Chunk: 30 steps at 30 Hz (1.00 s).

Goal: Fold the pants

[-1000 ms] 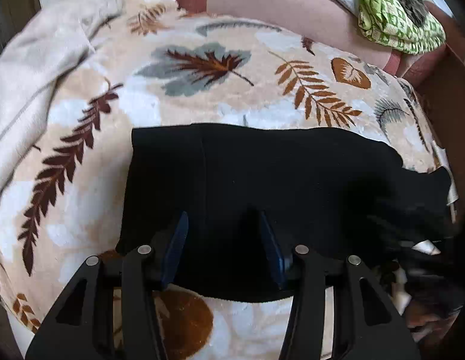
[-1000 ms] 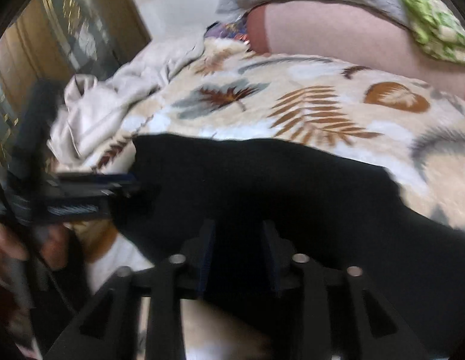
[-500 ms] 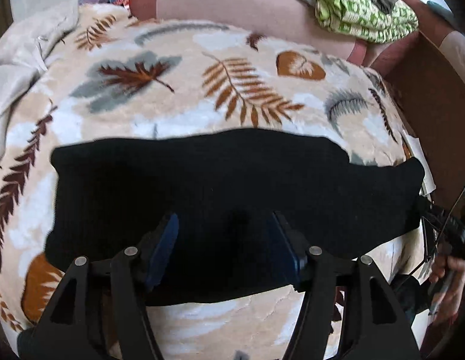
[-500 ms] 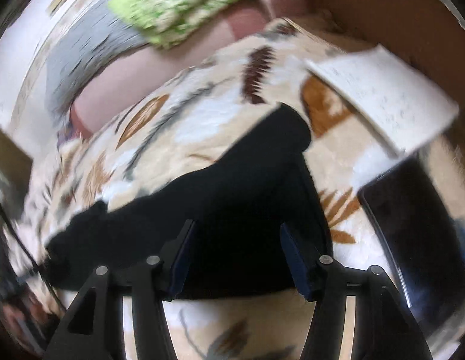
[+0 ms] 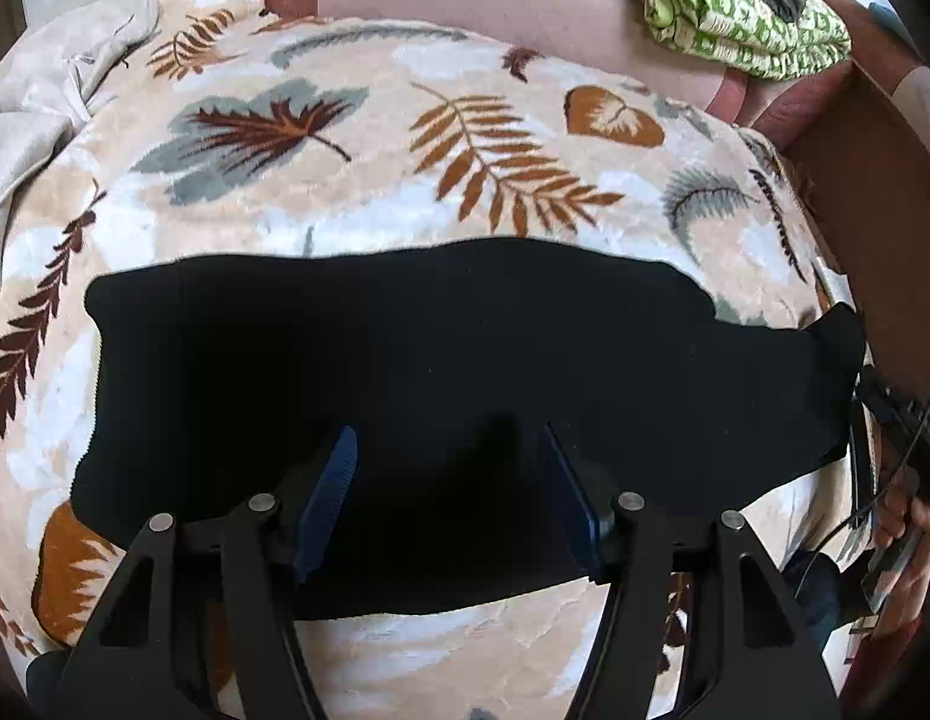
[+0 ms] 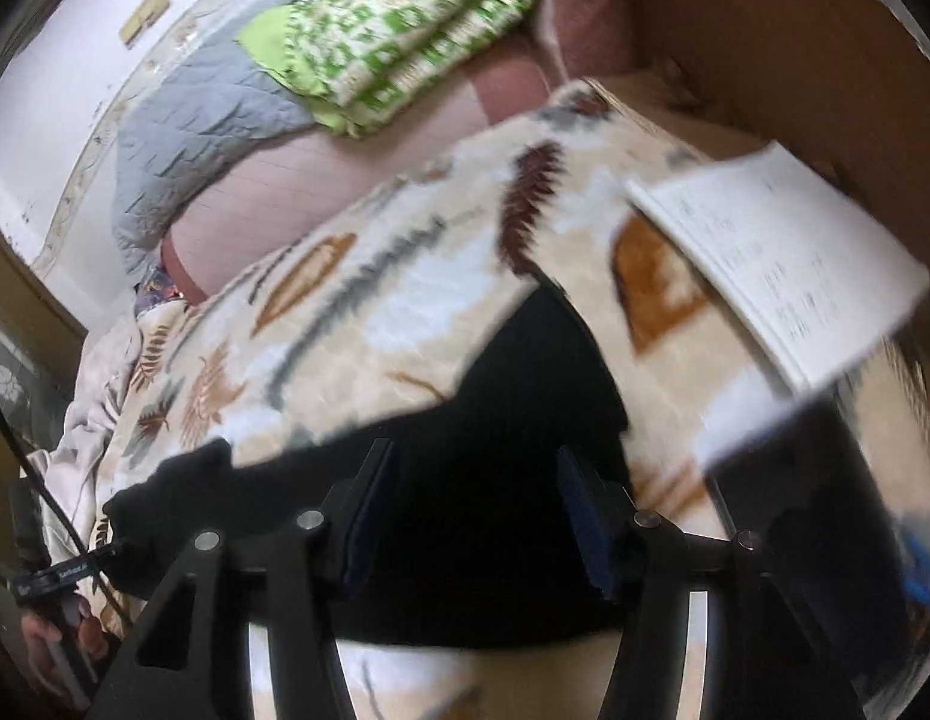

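Two grippers, both with jaws parted and nothing pinched between them, and both have just been opening up. In the left wrist view the left gripper sits at the bottom middle of the frame, fingers spread over the near edge of the black pants, no fabric caught between the pads as far as I can tell. The pants lie right ahead of it as a wide dark band running left to right across the middle of the frame, flat on the leaf-print blanket, so their long axis is crosswise to where this claw points. In the right wrist view the right gripper is also at the bottom middle, jaws apart above the end of the same pants, which stretch off toward the lower left of that frame, and it too looks empty, though the shot is a bit blurry. My guess is the next fold goes end to end, and the right gripper is the one parked at an end, so it seems better placed to pick up. Past the pants: a white paper sheet at the right of the right view, and further back a green patterned cloth in the upper right.
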{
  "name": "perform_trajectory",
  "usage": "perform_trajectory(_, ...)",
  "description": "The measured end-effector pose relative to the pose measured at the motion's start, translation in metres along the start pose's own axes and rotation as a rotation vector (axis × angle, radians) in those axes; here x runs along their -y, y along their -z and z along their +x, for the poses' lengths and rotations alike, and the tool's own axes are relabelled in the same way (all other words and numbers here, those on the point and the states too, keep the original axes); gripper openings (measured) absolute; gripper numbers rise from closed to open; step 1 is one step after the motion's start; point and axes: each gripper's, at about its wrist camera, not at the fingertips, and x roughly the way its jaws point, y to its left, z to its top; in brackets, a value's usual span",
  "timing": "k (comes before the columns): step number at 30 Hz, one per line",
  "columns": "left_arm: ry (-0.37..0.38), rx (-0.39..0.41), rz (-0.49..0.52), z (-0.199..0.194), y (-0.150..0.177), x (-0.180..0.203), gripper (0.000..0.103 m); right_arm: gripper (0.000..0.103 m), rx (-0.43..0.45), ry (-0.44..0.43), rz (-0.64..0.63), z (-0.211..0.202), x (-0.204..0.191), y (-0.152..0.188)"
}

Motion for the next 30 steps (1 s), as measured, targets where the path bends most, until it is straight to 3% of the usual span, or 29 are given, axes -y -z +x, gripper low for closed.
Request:
perform_trajectory(5,0.0,0.006,0.004,-0.002,0.0,-0.002,0.062,0.057,0.02,-0.067,0.049,-0.02,0.013,0.013)
perform_trajectory(11,-0.002,0.013,-0.02,-0.007,0.002,-0.007,0.062,0.056,-0.119,-0.067,0.061,0.028,0.006,0.017)
perform_trajectory(12,-0.009,0.012,-0.019,-0.008,0.003,-0.009,0.062,0.052,-0.118,-0.064,0.093,0.038,0.008,0.017)
perform_trajectory(14,-0.02,0.009,-0.02,-0.009,0.005,-0.011,0.062,0.012,-0.079,-0.052,0.111,0.039,0.007,0.015)
perform_trajectory(15,-0.024,0.008,-0.026,-0.011,0.006,-0.014,0.062,0.008,-0.078,-0.079,0.127,0.035,0.006,0.014)
perform_trajectory(18,-0.023,0.019,-0.039,-0.017,0.008,-0.02,0.062,0.008,-0.006,-0.045,0.028,0.0,-0.013,0.02)
perform_trajectory(21,-0.021,0.036,-0.052,-0.023,0.009,-0.026,0.062,0.009,-0.022,-0.014,0.001,-0.013,-0.017,0.031)
perform_trajectory(24,-0.025,0.029,-0.057,-0.022,0.009,-0.027,0.062,0.025,-0.099,0.071,0.019,0.017,-0.003,0.033)
perform_trajectory(25,-0.024,0.03,-0.058,-0.024,0.009,-0.028,0.062,0.022,-0.119,0.078,0.034,0.024,0.002,0.033)
perform_trajectory(27,-0.021,0.056,-0.055,-0.033,0.011,-0.031,0.062,0.027,-0.095,0.081,0.025,0.017,0.001,0.03)
perform_trajectory(28,-0.029,0.066,-0.054,-0.037,0.012,-0.034,0.062,0.035,-0.076,0.109,0.002,0.01,-0.002,0.028)
perform_trajectory(30,-0.051,0.074,-0.066,-0.042,0.014,-0.042,0.062,0.042,-0.039,0.221,-0.066,-0.003,-0.01,0.028)
